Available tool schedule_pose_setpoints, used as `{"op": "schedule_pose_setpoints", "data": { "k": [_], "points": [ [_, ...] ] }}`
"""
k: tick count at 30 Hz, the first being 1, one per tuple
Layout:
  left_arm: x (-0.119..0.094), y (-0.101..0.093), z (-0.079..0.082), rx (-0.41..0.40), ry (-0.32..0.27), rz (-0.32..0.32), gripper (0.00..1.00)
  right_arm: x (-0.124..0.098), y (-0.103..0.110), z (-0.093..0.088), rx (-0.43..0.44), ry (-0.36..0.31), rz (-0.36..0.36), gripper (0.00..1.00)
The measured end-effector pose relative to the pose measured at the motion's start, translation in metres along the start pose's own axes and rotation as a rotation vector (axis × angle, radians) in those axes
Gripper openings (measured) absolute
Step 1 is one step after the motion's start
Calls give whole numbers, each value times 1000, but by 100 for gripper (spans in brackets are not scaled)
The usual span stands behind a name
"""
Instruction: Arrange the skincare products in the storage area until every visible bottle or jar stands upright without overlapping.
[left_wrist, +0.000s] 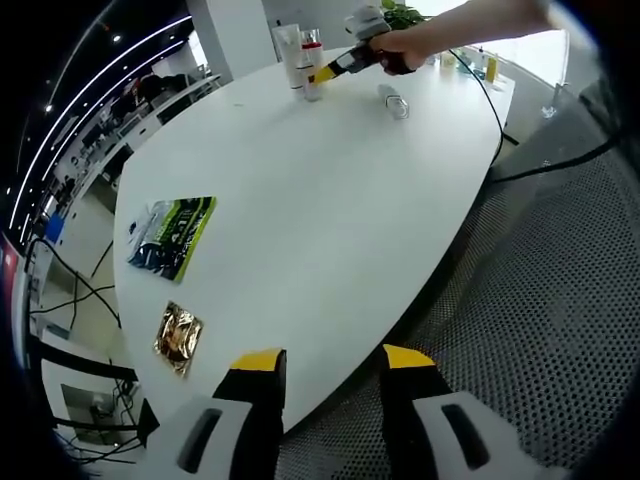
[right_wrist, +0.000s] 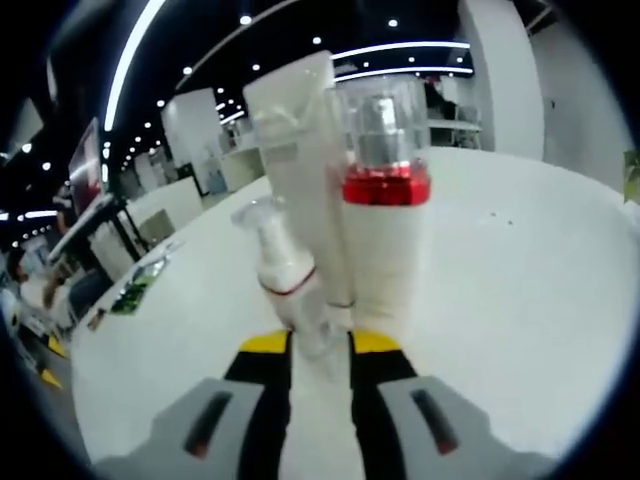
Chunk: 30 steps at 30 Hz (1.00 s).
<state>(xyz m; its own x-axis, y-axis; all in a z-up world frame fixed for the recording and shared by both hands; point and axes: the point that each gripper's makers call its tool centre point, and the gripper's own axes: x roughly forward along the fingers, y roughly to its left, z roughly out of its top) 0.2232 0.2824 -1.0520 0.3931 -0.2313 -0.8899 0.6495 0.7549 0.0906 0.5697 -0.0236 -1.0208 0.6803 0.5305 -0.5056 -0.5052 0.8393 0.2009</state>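
White pump bottle (right_wrist: 287, 275) stands gripped between right gripper (right_wrist: 320, 343) jaws.

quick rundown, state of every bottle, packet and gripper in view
tall white tube: upright
white bottle with red band and clear cap: upright
small white pump bottle: upright, between the right gripper jaws
clear bottle: lying on its side
green and black packet: flat
gold foil packet: flat
left gripper: open
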Motion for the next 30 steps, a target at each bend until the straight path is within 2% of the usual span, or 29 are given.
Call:
{"op": "schedule_pose_setpoints", "data": {
  "k": [8,13,15,16,18,30],
  "points": [
    [0,0,0,-1,2,-1,38,0,-1,1,32,-12,-4,20],
    [0,0,-1,-1,5,-1,38,1,4,-4,41,-1,7,21],
    [0,0,-1,1,7,-1,38,1,6,-5,64,-2,15,23],
    [0,0,-1,1,7,-1,38,2,8,-3,112,-18,17,24],
    [0,0,-1,1,6,-1,38,2,5,4,140,-51,11,24],
    [0,1,0,-1,3,2,38,6,8,13,139,-66,10,26]
  ]
}}
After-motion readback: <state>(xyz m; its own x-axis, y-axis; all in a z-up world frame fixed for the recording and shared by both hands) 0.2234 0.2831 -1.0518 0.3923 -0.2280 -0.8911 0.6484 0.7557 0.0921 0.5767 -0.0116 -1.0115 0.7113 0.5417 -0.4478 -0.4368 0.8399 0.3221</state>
